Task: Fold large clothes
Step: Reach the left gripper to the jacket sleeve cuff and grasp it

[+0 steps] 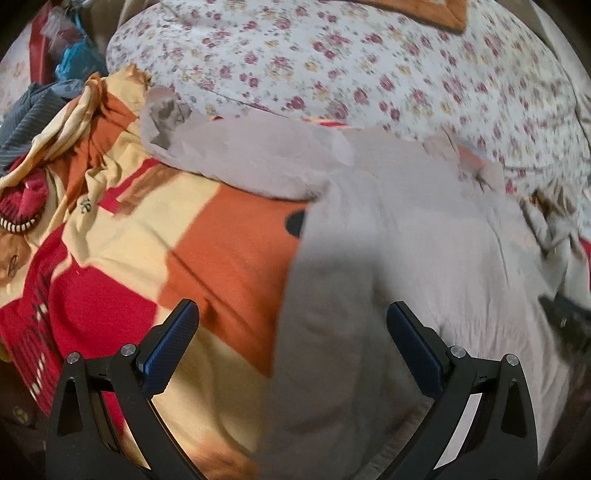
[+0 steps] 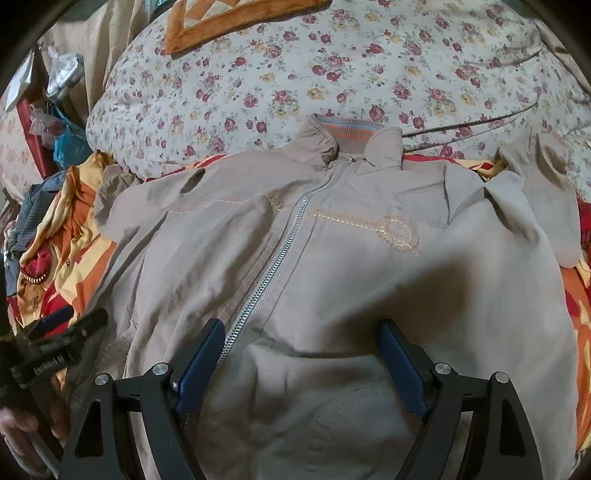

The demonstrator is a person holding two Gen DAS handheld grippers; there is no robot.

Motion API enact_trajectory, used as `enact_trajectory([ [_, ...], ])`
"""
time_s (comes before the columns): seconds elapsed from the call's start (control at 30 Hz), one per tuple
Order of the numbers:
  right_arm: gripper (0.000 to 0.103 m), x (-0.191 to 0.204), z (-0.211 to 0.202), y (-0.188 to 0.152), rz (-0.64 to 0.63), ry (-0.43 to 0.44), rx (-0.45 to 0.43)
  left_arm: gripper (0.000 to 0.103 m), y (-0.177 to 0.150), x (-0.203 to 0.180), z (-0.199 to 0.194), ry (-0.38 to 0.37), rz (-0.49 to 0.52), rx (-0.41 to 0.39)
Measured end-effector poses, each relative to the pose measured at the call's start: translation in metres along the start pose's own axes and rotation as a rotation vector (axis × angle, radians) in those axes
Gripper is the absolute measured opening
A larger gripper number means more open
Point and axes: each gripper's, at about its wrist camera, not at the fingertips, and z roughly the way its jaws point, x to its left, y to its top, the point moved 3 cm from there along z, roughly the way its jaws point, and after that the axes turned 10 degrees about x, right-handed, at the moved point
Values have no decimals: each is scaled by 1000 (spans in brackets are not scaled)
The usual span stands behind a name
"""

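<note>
A beige zip-up jacket (image 2: 332, 258) lies face up on the bed, collar (image 2: 347, 138) away from me, silver zipper (image 2: 273, 266) down its front, sleeves spread to both sides. My right gripper (image 2: 301, 332) is open and empty, just above the jacket's lower front, straddling the zipper's lower end. My left gripper (image 1: 291, 314) is open and empty, over the jacket's left edge (image 1: 406, 258), where it meets the blanket. The left gripper also shows at the left edge of the right wrist view (image 2: 55, 343). The left wrist view is blurred.
The jacket lies on a red, orange and yellow patterned blanket (image 1: 207, 251). A white floral quilt (image 2: 332, 62) covers the bed beyond. A pile of other clothes (image 1: 26, 122) sits at the far left. An orange mat (image 2: 229, 18) lies at the back.
</note>
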Motion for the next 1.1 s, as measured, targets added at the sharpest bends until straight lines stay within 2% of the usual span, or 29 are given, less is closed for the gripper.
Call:
enact_trajectory([
  [0.23,83,-4,2,2,3,26,13,102,52,61,-10,9,-149,-39],
  [0.37,83,-3,2,1,3,34,17,102,97,110,-2,94,-229,-70],
  [0.53,88,-2,6,-1,-9,35,15,102,151,158,19,215,-281,-95],
  [0.77,97,-5,10,-4,-9,57,-18,102,209,209,55,296,-392,-134],
  [0.93,102,0,15,-4,-36,42,-32,102,238,227,91,349,-408,-123],
  [0.97,103,-1,15,-3,-36,47,-32,101,243,230,101,360,-402,-113],
  [1.03,103,-1,17,-3,-36,55,-36,92,248,232,117,362,-388,-100],
  [1.1,103,-1,18,-2,-38,56,-40,70,251,235,131,332,-383,-71],
])
